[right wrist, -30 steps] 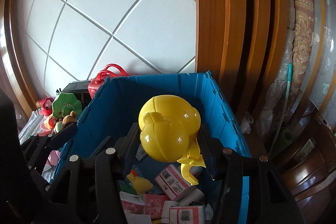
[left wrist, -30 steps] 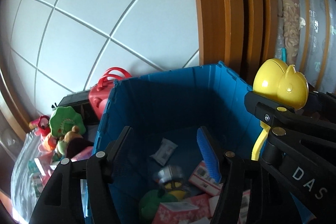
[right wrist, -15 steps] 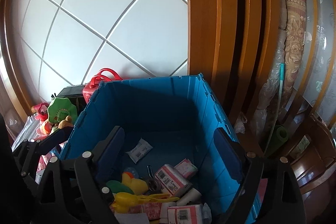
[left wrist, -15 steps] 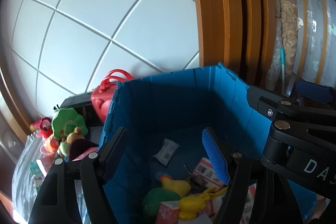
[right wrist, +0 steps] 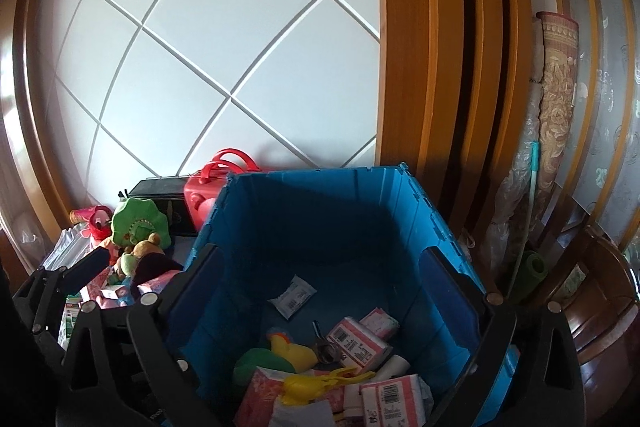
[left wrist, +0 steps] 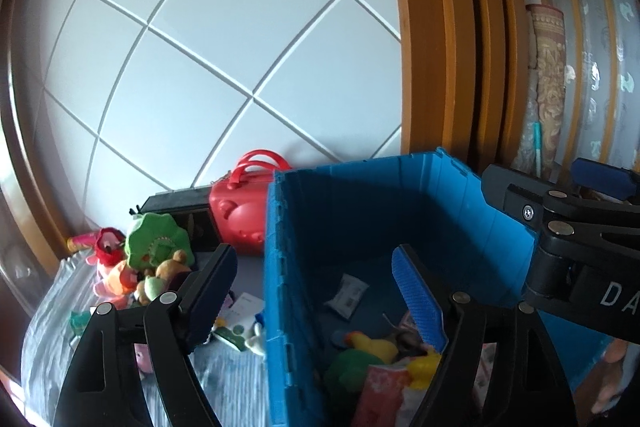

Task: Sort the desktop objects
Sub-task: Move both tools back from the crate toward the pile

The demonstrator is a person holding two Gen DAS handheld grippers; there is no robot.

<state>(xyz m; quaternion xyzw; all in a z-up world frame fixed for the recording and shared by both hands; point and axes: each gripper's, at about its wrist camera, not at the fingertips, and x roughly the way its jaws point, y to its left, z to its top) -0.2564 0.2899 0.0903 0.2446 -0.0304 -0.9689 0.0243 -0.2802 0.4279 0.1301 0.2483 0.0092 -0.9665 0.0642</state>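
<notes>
The blue crate (left wrist: 360,211) (right wrist: 320,211) stands open with several toys and pink packets on its floor. A yellow plastic toy (right wrist: 316,383) (left wrist: 424,367) lies loose among them, beside a rubber duck (right wrist: 292,347). My right gripper (right wrist: 326,283) hangs above the crate's near side, its jaws opening wide with nothing between them. My left gripper (left wrist: 316,291) is also opening and empty. It straddles the crate's left wall in the picture, its left finger (left wrist: 212,283) over the table. The right gripper's frame (left wrist: 580,227) fills the right of the left wrist view.
A pile of plush toys (left wrist: 156,247) (right wrist: 136,231), a red bag (left wrist: 240,215) and a black box (left wrist: 176,203) sit left of the crate against the white panelled wall. A wooden door frame (right wrist: 420,67) and a rolled mat (right wrist: 556,107) stand to the right.
The right gripper let go of the yellow toy, which now lies in the crate, and its jaws spread wide. Both grippers pulled back and up; the left one shifted left and opened further.
</notes>
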